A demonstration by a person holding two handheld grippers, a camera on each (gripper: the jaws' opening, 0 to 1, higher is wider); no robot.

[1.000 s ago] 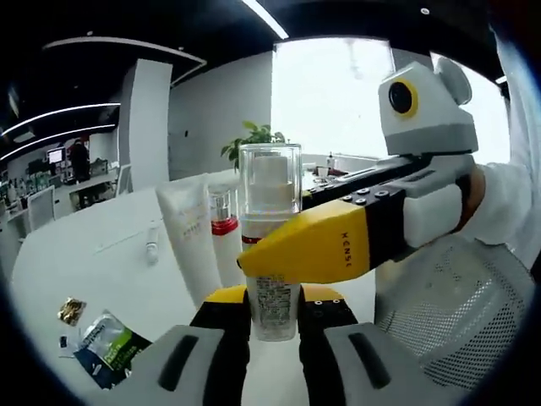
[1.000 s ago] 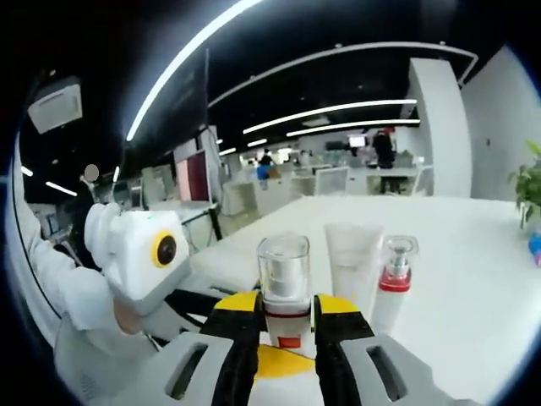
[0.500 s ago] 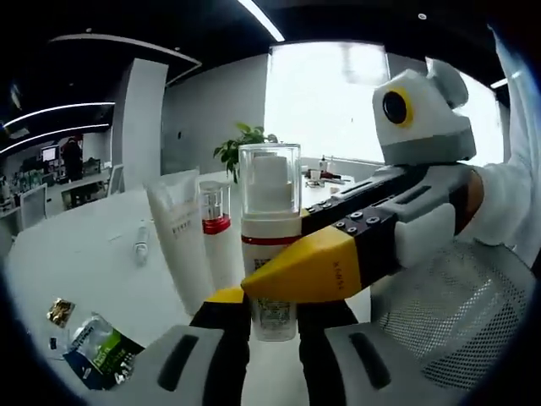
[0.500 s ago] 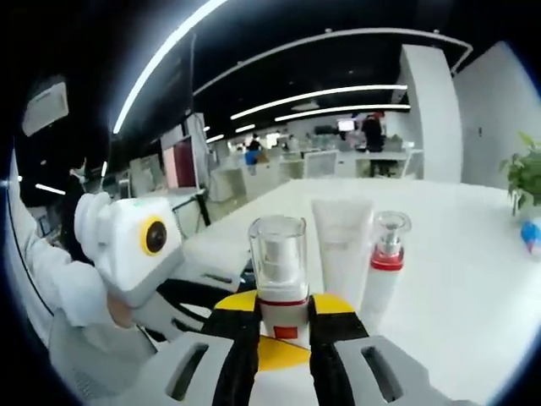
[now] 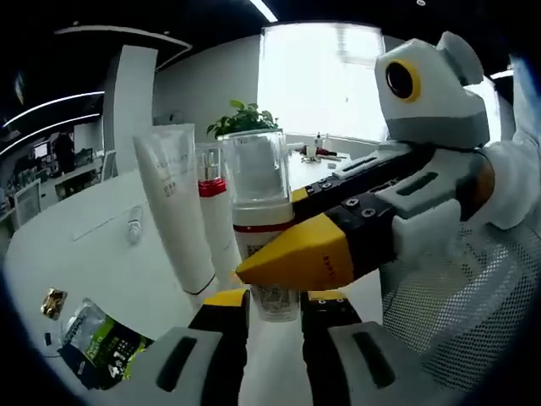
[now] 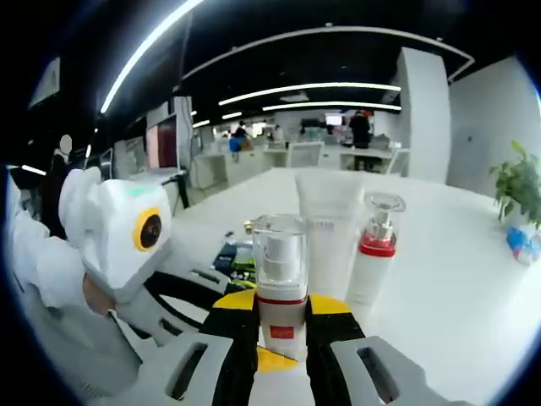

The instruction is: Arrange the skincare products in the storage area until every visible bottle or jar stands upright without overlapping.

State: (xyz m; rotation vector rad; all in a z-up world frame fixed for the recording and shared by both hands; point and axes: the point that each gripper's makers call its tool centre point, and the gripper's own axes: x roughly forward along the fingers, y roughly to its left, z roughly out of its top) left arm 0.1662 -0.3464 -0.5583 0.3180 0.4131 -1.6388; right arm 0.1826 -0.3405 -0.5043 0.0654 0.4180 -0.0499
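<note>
We hold the clear-capped pump bottle point(image 6: 281, 279) upright between both tools: our right gripper point(image 6: 281, 326) is closed on its body, our left gripper point(image 5: 275, 309) pinches its base. At one o'clock stand a white tube point(image 6: 330, 233) and a red-collared pump bottle point(image 6: 374, 254) (close neighbours). Uneven release could tip it into them.

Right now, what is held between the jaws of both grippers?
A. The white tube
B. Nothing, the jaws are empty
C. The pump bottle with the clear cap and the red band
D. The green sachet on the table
C: the pump bottle stands upright between the jaws of the right gripper and of the left gripper, while the white tube stands behind it, apart from the jaws.
</note>
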